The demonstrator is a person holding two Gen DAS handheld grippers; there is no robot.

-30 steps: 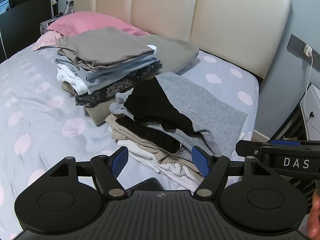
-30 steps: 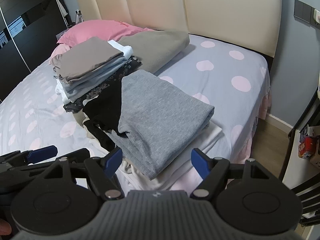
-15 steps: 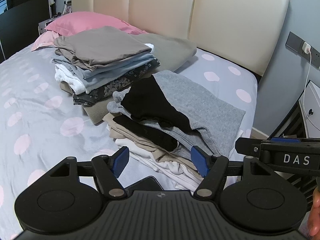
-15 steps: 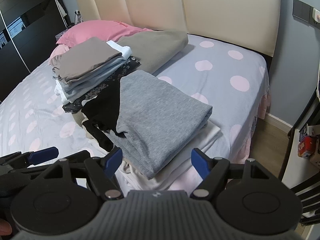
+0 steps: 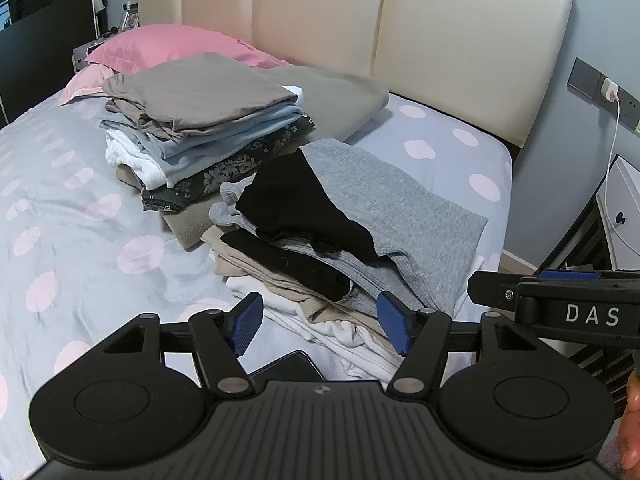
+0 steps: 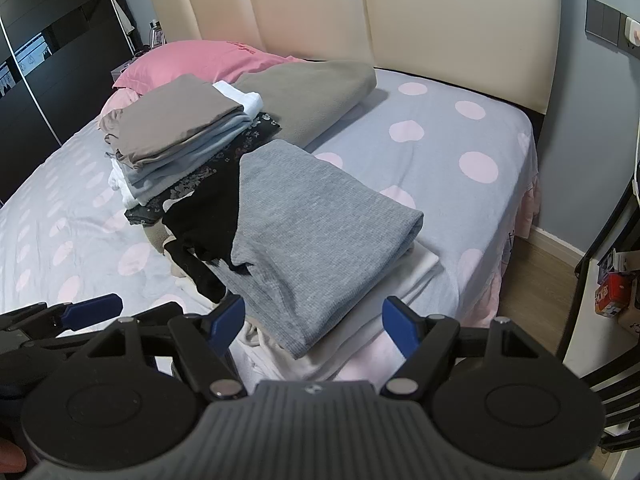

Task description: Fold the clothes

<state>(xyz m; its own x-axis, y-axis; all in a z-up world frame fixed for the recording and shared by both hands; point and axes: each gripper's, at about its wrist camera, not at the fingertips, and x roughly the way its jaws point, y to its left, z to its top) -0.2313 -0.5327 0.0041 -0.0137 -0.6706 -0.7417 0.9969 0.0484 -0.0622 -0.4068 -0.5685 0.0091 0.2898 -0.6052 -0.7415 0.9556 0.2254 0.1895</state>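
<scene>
We hover over the bed [image 5: 60,208]: two folded stacks [image 5: 208,120] done beside the pillow [image 5: 168,46]. Left hand-held gripper [image 5: 320,322] closing on nothing, right hand-held gripper [image 6: 314,322] apart, empty.

Right gripper [image 6: 310,322]: jaws apart, nothing between | Grey garment [image 6: 316,236]: folded, topping pile near bed [image 6: 460,140] right edge | Taupe-topped stack [image 6: 176,120]: behind, toward pink pillow [image 6: 192,60] | Left gripper's blue pad [image 6: 94,307]: lower left.
</scene>
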